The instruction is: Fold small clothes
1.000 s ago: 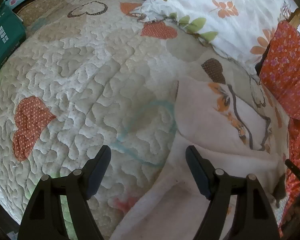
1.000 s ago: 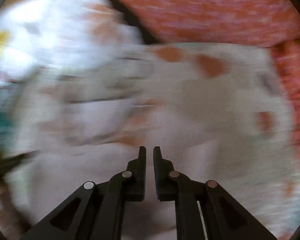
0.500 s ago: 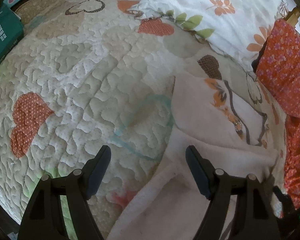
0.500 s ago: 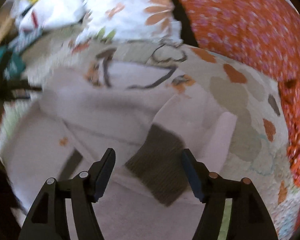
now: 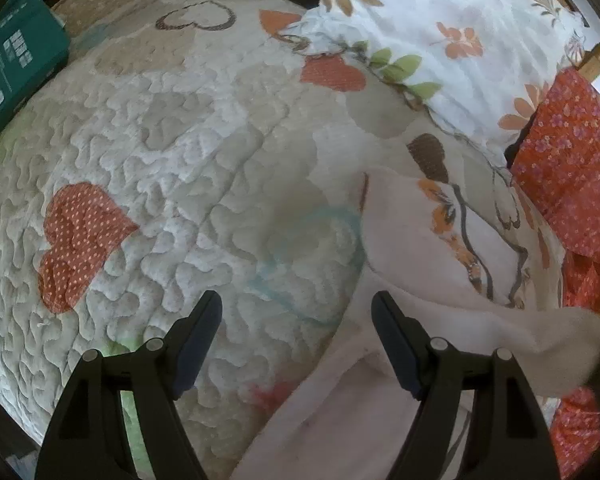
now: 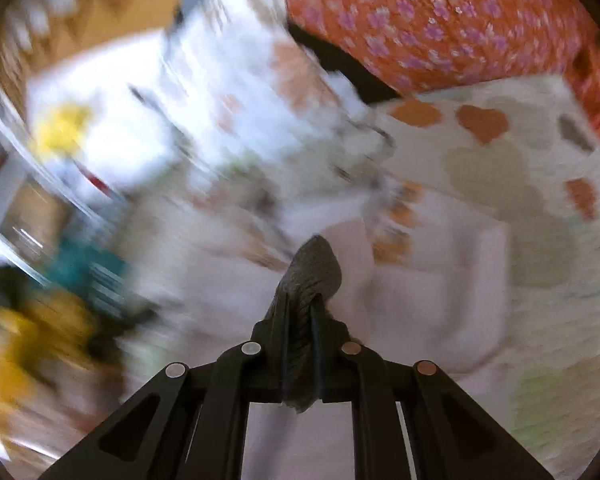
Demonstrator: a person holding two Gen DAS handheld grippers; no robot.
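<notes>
A small white garment (image 5: 412, 240) with an orange and grey print lies on the quilted bedspread (image 5: 204, 152), at the right of the left wrist view. My left gripper (image 5: 296, 332) is open and empty, low over the garment's left edge. My right gripper (image 6: 300, 308) is shut on the garment's grey ribbed cuff (image 6: 312, 272), which sticks up between the fingers. The white garment (image 6: 416, 292) spreads out behind it. The right wrist view is blurred by motion.
A white floral pillow (image 5: 440, 32) lies at the back. An orange flowered cushion (image 5: 572, 184) is at the right and also shows in the right wrist view (image 6: 440, 20). A green box (image 5: 12, 68) sits at the far left.
My right gripper was open over the grey cuff half a second ago; now it has shut on it and is swinging. A white fold now lifts at the lower right of the left view.
</notes>
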